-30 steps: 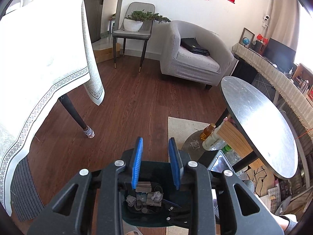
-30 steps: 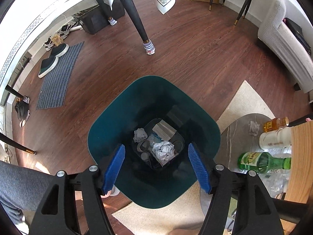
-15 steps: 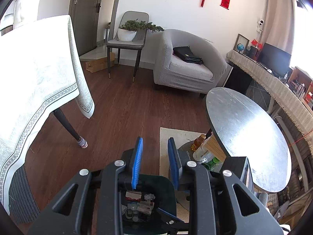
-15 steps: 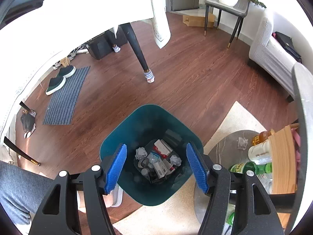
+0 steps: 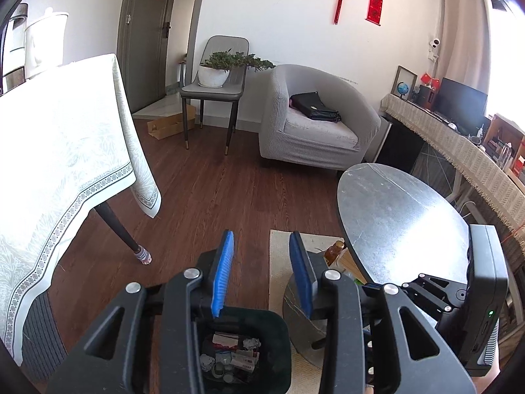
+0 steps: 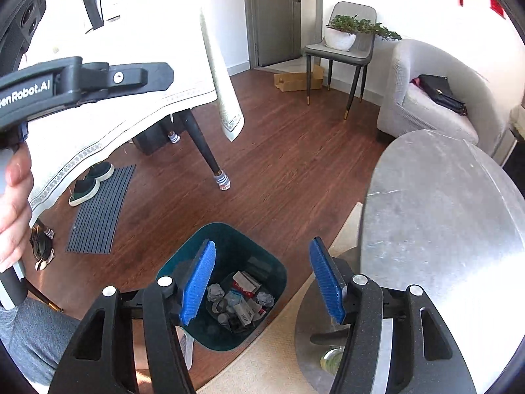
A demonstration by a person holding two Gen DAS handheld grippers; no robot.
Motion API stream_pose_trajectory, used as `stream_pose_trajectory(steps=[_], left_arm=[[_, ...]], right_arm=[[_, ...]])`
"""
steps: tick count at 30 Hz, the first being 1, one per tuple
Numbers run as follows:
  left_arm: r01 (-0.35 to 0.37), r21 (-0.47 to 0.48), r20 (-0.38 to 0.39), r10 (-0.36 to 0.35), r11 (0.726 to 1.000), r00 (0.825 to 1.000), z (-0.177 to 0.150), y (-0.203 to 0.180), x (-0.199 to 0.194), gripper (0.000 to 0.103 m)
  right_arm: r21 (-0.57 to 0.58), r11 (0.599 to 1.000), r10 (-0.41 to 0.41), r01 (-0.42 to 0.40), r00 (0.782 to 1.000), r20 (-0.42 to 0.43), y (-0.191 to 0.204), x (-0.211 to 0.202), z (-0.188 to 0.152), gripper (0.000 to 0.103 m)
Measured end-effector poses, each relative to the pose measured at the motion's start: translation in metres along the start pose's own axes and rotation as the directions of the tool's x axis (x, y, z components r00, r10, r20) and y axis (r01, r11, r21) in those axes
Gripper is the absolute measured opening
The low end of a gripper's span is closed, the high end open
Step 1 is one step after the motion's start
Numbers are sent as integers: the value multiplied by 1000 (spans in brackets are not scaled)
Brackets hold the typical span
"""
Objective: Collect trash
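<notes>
In rounded teal bin (image 6: 226, 243): crumpled paper (image 6: 215, 292).

A grey armchair (image 5: 311, 121) holding a black bag (image 5: 315, 110) stands beside a chair (image 5: 213, 92) bearing a potted plant (image 5: 216, 69).

Bare wood floor (image 6: 288, 170) lies open beyond the teal bin (image 6: 229, 239), hemmed by the draped table (image 5: 59, 151) and round grey table (image 6: 443, 216).

Both claws higher above bin (image 6: 226, 243)
</notes>
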State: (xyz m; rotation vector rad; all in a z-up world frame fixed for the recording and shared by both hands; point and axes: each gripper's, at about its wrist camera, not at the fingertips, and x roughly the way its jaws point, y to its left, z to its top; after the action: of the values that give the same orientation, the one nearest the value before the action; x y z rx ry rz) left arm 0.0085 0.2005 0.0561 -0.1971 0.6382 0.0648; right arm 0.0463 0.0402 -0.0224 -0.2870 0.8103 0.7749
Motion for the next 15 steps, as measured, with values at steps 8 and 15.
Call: stream_pose_trajectory(steps=[8,15], left_arm=[[-22,19,-2,22,1000,1000,-10,-23,2,66],[-44,50,3,44,998,999,-31,-43,-4,92]], right_arm=[[70,996,-64,58,994,84,-33,-38,-8,57],[131,982,-152,136,981,118,-57,-65,-31,65]])
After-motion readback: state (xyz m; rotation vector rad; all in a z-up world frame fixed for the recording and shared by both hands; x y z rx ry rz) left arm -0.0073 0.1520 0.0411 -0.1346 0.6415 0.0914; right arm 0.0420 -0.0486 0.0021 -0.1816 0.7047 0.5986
